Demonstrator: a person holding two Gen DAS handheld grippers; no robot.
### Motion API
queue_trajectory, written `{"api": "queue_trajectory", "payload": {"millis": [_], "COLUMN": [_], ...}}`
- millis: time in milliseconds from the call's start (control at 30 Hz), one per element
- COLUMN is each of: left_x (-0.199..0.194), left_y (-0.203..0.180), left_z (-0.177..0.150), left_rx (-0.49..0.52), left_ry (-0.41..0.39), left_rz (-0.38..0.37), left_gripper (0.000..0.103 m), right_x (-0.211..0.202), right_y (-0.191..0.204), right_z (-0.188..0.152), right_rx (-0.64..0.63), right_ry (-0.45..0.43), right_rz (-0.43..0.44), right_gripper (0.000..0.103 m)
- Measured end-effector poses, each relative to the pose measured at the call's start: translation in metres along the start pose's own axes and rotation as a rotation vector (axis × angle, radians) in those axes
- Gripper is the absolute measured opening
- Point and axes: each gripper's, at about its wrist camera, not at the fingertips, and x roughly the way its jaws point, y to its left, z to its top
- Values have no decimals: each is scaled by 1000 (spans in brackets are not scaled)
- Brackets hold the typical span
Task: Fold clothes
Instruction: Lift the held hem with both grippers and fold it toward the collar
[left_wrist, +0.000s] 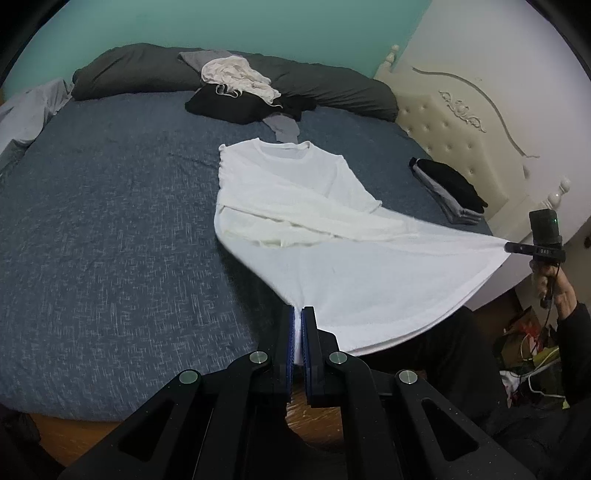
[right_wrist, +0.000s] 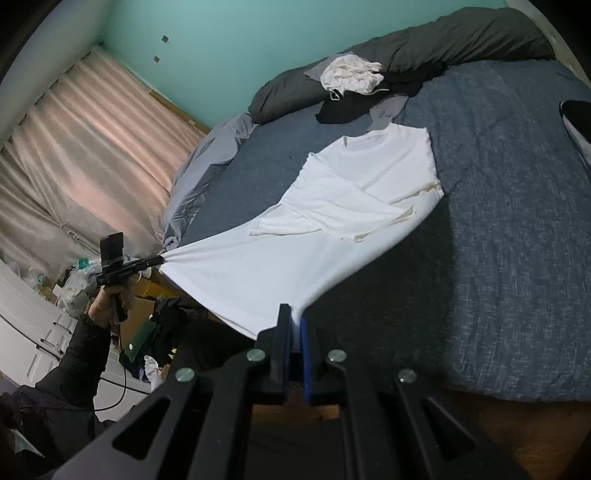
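Claw pair pinching the hem: the left claw (left_wrist: 298, 314) is clamping one bottom corner of the white shirt (left_wrist: 295, 192), and the right claw (right_wrist: 291, 314) is clamping the other, jaws pressed together on cloth, so the hem is hanging taut between them off the near edge of the bed (left_wrist: 110, 221). The shirt's collar end is lying flat on the bed, sleeves crossed over its chest, likely readying a hem-to-collar fold. Beyond the collar, unfolded clothes (left_wrist: 236, 85) are waiting; to the shirt's right, a folded stack (left_wrist: 448, 190) is sitting.
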Motion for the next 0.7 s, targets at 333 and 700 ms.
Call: {"api": "queue_trajectory", "payload": {"millis": [333,700], "left_x": [59,108], "left_y": [41,84], "left_z": [54,107], "left_rx": [-58,-122], "left_ry": [36,41], "left_rz": [-11,5], "left_gripper": [4,4], "right_x": [32,74], "right_y": [-44,-98], "right_z": [56,135], "right_rx": [85,140], "right_ry": [26,27], "right_rz": [-27,-49], "right_gripper": [4,4]}}
